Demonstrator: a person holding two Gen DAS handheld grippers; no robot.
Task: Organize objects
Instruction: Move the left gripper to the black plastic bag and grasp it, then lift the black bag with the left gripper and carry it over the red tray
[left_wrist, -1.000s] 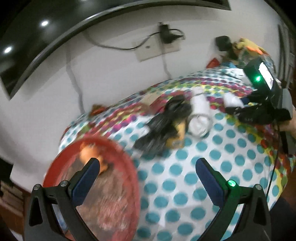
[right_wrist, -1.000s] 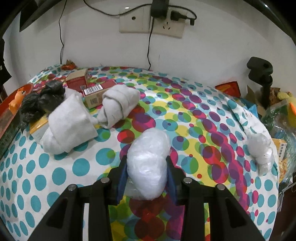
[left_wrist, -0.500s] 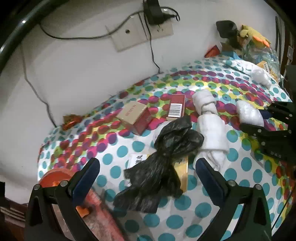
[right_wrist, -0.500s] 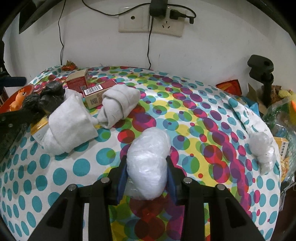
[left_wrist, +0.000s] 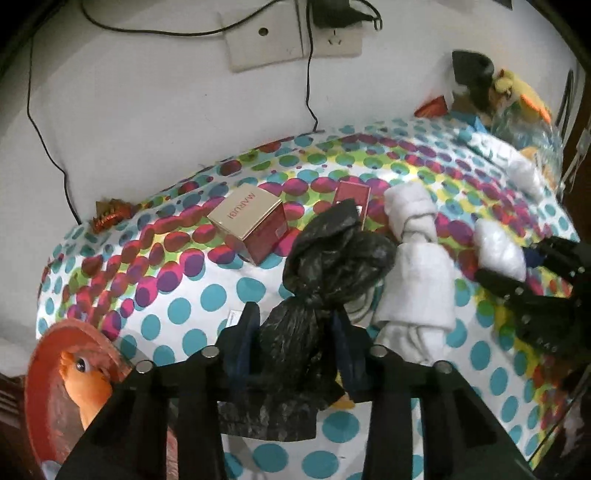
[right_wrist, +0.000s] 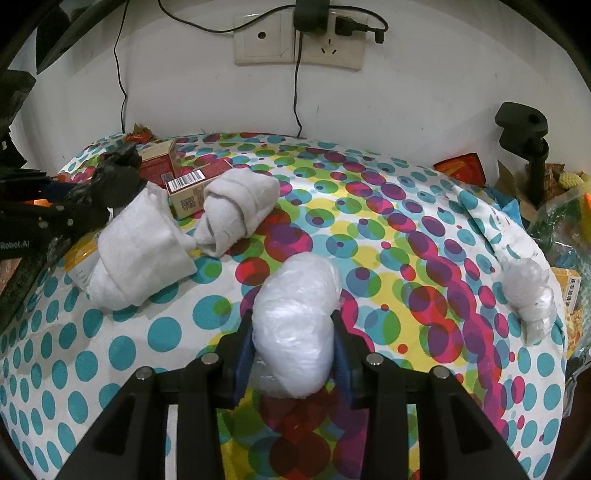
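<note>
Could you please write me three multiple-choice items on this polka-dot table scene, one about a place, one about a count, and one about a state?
1. Where is the orange toy?
A. on the red box
B. in the red basin at the table's left edge
C. beside the wall socket

2. How many rolled white towels lie left of the white plastic bundle in the right wrist view?
A. two
B. four
C. none

3. What is the left claw doing?
A. standing open over bare cloth
B. gripping the red box
C. closed on the black plastic bag

Answers:
1 B, the toy sits inside the red basin.
2 A, one towel and another towel lie left of the white plastic bundle that the right claw grips.
3 C, the left claw has just been closing and its pads press the black plastic bag.
</note>
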